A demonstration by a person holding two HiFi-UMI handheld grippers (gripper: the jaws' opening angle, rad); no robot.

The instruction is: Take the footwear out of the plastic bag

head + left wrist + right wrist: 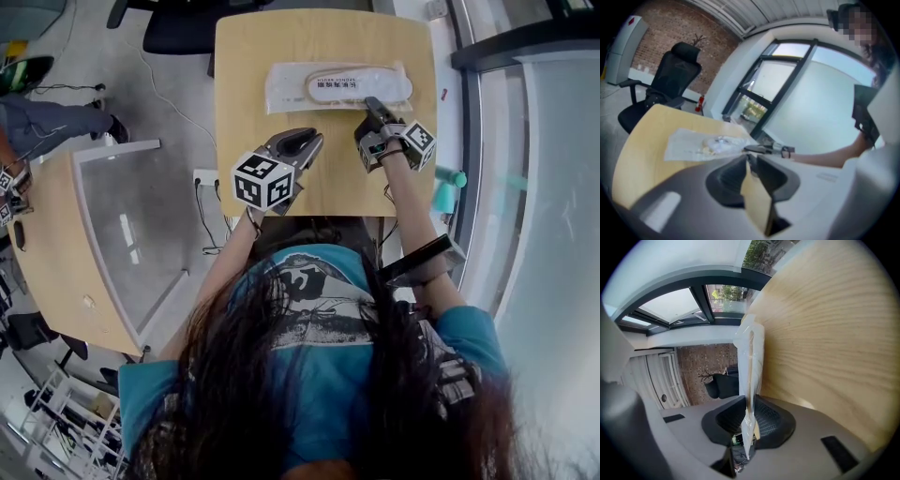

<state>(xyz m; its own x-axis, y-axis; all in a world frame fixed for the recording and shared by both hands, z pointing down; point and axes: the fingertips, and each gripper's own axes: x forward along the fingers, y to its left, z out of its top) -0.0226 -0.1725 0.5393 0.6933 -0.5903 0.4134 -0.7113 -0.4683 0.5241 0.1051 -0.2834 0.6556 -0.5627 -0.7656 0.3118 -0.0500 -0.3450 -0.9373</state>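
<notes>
A clear plastic bag (291,89) lies flat across the far part of the wooden table (328,178), with a pale slipper (356,86) inside it. My right gripper (373,106) is at the bag's near right edge, rolled on its side. In the right gripper view its jaws (751,401) are shut on a fold of the bag (751,352). My left gripper (305,142) hovers over the table nearer the person, short of the bag (684,143). Its jaws (750,157) show only a narrow slit, with nothing between them.
A black office chair (178,33) stands beyond the table's far left corner. A second wooden desk (56,244) with a glass panel is to the left. A teal object (450,187) sits by the window sill on the right. Cables run over the floor.
</notes>
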